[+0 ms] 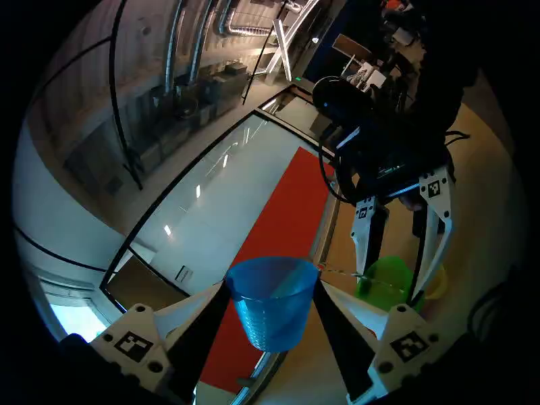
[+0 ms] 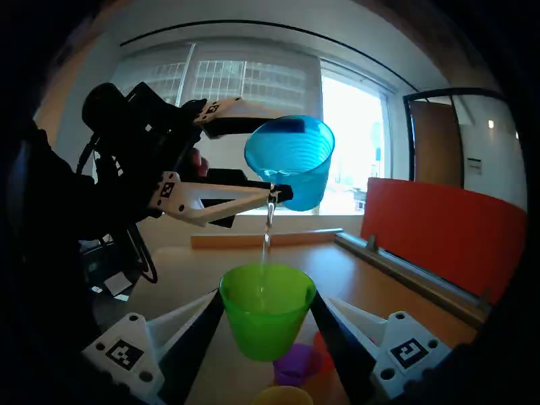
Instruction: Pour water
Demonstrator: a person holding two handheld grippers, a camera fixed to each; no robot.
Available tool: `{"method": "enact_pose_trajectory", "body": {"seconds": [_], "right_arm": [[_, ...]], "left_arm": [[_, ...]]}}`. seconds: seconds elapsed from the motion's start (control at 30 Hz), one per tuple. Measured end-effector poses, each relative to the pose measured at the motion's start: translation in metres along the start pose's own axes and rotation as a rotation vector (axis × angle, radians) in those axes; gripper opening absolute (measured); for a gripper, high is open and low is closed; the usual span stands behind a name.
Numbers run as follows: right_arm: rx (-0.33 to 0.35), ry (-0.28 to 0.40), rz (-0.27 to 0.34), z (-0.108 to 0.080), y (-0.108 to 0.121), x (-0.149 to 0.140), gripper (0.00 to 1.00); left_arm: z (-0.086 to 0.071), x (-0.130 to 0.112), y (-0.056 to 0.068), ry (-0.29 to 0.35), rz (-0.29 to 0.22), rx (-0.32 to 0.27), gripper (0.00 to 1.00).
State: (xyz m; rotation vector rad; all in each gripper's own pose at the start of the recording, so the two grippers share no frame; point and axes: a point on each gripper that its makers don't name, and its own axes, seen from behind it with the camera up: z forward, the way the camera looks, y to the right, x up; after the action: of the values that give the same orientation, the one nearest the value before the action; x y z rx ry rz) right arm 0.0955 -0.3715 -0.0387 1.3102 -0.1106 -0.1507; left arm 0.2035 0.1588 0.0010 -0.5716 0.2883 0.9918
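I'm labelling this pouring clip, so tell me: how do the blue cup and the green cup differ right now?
The blue cup is tilted, spilling a thin stream of water; the green cup is upright, catching it. The blue cup hangs higher, above the green cup's mouth. The left claw grips the blue cup; the right claw grips the green cup. Both are translucent, tapered plastic cups.
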Motion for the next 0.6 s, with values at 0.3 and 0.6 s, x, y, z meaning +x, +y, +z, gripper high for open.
{"method": "enact_pose_trajectory", "body": {"seconds": [0.3, 0.6], "right_arm": [[0.001, 0.000, -0.001, -0.0001, -0.0008, 0.0009, 0.92], [0.001, 0.000, -0.004, 0.0001, -0.0020, 0.0023, 0.92]], "left_arm": [[0.0012, 0.0010, 0.0010, 0.000, 0.017, -0.001, 0.86], [-0.0003, 0.0018, 0.0018, 0.001, 0.024, -0.001, 0.86]]}}
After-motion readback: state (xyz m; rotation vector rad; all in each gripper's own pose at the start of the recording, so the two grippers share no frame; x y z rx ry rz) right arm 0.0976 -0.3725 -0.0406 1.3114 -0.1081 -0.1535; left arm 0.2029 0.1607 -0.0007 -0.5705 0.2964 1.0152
